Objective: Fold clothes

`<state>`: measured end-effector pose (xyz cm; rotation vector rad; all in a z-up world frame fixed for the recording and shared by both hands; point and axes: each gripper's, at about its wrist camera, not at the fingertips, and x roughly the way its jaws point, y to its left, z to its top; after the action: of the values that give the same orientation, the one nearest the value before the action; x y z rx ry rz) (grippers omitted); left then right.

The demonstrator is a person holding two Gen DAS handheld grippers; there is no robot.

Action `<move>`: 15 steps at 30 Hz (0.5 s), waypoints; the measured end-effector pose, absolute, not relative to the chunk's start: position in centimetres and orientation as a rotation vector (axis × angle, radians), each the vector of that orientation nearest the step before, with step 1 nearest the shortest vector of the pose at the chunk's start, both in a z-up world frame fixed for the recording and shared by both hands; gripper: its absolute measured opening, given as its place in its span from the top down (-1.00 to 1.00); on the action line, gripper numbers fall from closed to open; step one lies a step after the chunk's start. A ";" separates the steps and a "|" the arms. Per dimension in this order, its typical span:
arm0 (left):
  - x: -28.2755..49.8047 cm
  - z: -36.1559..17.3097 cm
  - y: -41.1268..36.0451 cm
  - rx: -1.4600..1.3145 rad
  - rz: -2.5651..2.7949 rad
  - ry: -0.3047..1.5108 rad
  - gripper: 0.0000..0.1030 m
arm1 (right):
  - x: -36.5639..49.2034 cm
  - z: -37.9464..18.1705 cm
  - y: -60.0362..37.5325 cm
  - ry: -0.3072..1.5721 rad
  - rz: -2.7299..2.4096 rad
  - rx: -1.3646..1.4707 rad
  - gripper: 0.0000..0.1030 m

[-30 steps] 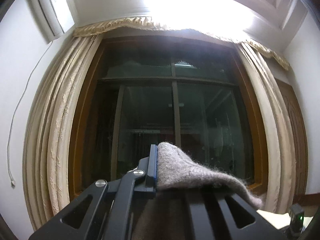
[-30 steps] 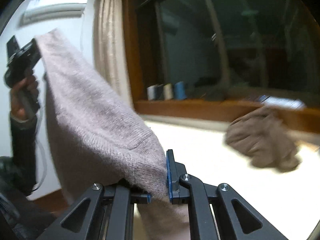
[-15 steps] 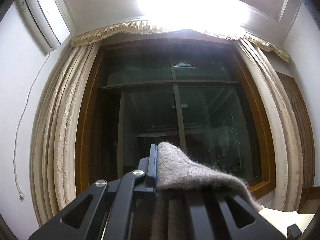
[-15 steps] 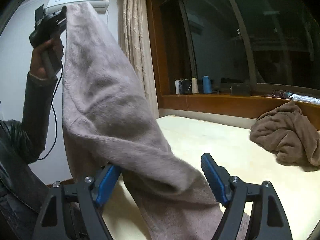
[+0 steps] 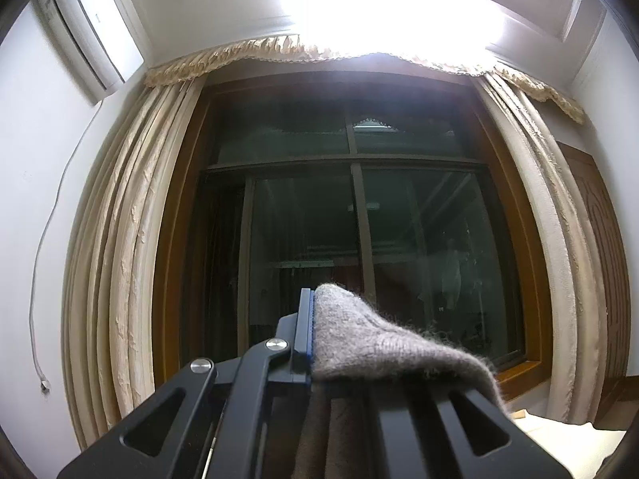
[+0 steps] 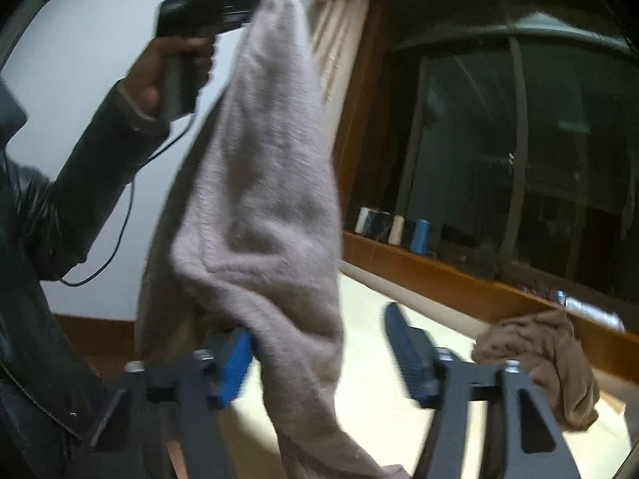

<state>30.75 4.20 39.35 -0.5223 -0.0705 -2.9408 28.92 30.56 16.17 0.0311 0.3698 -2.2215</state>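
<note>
A fuzzy grey-pink sweater (image 6: 263, 183) hangs from my left gripper (image 6: 255, 0), which a person's hand (image 6: 167, 68) holds high at the upper left of the right wrist view. In the left wrist view, that gripper (image 5: 311, 303) is shut on a corner of the sweater (image 5: 359, 343), whose fabric drapes over the right finger. My right gripper (image 6: 319, 335) is lower down with its jaws apart and closing. The sweater's lower part hangs between them beside the left blue pad (image 6: 235, 359), and the right pad is clear of it.
A crumpled brown garment (image 6: 535, 359) lies on the pale bed surface (image 6: 371, 391) at right. Thread spools (image 6: 419, 231) stand on the wooden window sill. Beige curtains (image 5: 120, 259) frame a dark window (image 5: 419, 239), with an air conditioner (image 5: 92, 28) on the wall.
My right gripper let go of the sweater, opened wide, then narrowed a little. It also rolled and shifted sideways. The left gripper keeps its grip, nearly still.
</note>
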 end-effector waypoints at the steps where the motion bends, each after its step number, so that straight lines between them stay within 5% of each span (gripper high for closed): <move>1: 30.8 39.3 4.2 -0.519 -2.941 -0.069 0.94 | 29.1 16.1 30.1 0.380 -2.200 0.042 0.36; 5: 30.9 39.4 3.9 -0.506 -2.926 -0.068 0.94 | 30.3 15.6 29.7 0.384 -2.167 0.086 0.85; 15: 31.9 38.8 1.0 -0.498 -2.946 0.086 0.94 | 31.0 24.3 41.7 0.006 -2.673 -0.281 0.92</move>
<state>31.90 1.03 38.83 -0.4979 0.0864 -2.9458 30.95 41.75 24.27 -0.2806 0.0059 -2.6725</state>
